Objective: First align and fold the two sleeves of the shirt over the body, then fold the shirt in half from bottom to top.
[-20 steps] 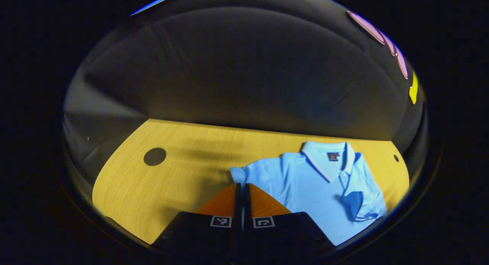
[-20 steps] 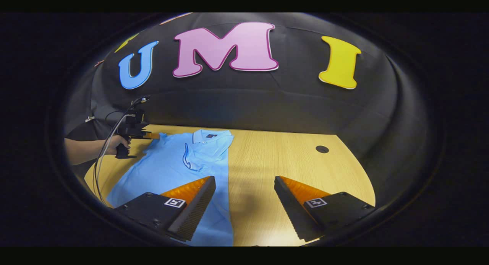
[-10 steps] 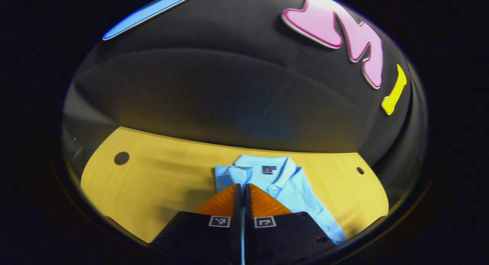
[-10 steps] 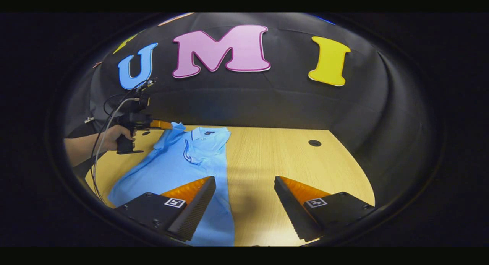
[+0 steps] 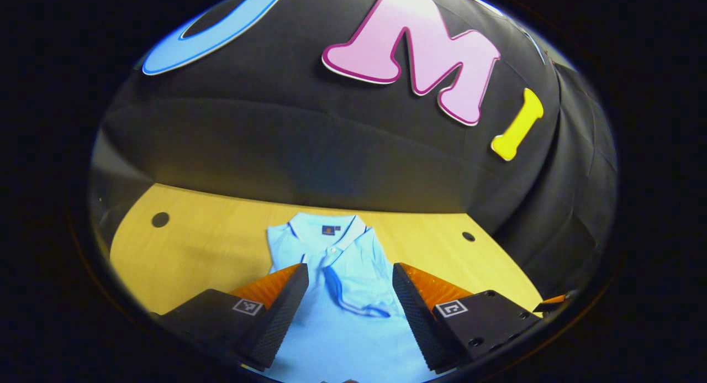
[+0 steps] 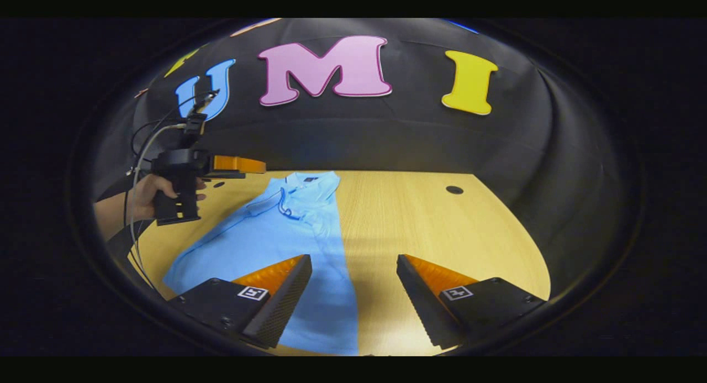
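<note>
In the left gripper view, the left claw (image 5: 349, 308) stood wide apart, holding nothing, above the blue shirt (image 5: 345, 294) on the counter (image 5: 210, 245); the hem was cut off at 6 o'clock. In the right gripper view, the right claw (image 6: 353, 294) gaped wide and empty, the shirt (image 6: 276, 239) at 9 o'clock, its lower corner hidden behind one finger (image 6: 276, 303)

Each gripper carries black finger mounts studded with small screws and a square black-and-white marker on each, seen on the left gripper (image 5: 348, 300) and the right gripper (image 6: 353, 292); the inner finger faces are ribbed. In the right gripper view the left gripper has a chunky black pistol handle, held by a hand (image 6: 144, 195). Pale and dark cables (image 6: 144, 151) loop off its rear, and a dark sleeve (image 6: 119, 242) shows behind the forearm.
</note>
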Demonstrator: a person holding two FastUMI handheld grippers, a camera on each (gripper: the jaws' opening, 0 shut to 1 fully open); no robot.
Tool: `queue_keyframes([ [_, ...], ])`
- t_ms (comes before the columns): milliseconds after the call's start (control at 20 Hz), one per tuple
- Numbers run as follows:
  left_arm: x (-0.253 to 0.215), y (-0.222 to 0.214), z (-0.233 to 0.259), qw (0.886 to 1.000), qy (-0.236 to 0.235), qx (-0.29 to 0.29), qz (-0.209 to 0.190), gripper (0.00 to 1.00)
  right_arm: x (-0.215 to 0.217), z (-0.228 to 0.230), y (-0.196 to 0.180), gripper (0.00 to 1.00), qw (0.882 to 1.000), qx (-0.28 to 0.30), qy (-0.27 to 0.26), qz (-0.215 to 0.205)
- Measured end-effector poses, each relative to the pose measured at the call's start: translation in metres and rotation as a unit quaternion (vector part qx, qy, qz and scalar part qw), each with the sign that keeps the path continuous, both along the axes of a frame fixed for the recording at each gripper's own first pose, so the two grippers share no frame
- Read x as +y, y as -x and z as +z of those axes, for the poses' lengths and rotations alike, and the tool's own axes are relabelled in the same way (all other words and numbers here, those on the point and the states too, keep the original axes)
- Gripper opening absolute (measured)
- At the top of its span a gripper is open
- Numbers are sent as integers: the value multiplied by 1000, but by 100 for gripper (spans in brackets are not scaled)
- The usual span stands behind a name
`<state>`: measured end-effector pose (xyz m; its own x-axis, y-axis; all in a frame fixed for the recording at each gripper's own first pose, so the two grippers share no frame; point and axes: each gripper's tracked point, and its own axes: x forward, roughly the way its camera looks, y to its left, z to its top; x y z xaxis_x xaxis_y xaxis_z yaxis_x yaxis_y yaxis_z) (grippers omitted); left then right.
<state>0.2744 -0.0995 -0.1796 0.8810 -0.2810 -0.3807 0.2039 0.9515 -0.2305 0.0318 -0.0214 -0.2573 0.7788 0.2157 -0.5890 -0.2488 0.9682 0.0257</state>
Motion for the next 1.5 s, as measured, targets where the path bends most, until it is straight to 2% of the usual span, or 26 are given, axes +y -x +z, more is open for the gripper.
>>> queue_keyframes([
  [150,28,67,-11,999,-34,8,19,97,7,-16,31,98,999,33,-6,-1],
  [300,57,136,-34,998,-46,32,39,97,9,-30,60,95,998,58,-11,-10],
  [350,66,158,-41,997,-48,41,49,97,9,-33,66,98,998,63,-10,-12],
  [400,75,177,-50,996,-51,50,58,97,9,-37,74,94,997,69,-9,-16],
  [550,96,226,-81,991,-60,84,80,98,7,-50,90,94,996,81,1,-24],
  [600,99,241,-93,990,-64,95,81,98,7,-56,95,98,996,84,8,-26],
  [700,104,266,-117,987,-76,120,81,97,1,-68,104,94,995,90,21,-33],
  [750,106,276,-126,985,-83,130,82,98,0,-73,108,98,995,92,24,-38],
  [1100,109,305,-170,975,-118,170,77,98,0,-111,136,98,990,126,51,-41],
  [1150,109,306,-172,974,-122,173,78,98,1,-110,130,99,992,111,52,-43],
  [1200,108,305,-174,975,-120,172,78,98,2,-112,134,94,991,118,51,-43],
  [1250,107,303,-174,975,-117,169,79,98,2,-110,132,98,992,110,47,-46],
  [1300,107,303,-175,975,-119,172,78,92,2,-110,134,98,991,115,47,-46],
  [1350,104,302,-177,975,-118,173,74,97,1,-111,132,98,991,112,48,-46],
  [1400,101,302,-176,975,-118,174,65,92,1,-112,132,97,991,114,48,-47],
  [1450,99,302,-176,976,-121,175,56,93,2,-111,131,98,991,116,47,-46],
  [1500,95,302,-176,976,-122,176,48,84,3,-112,131,94,991,116,47,-44],
])
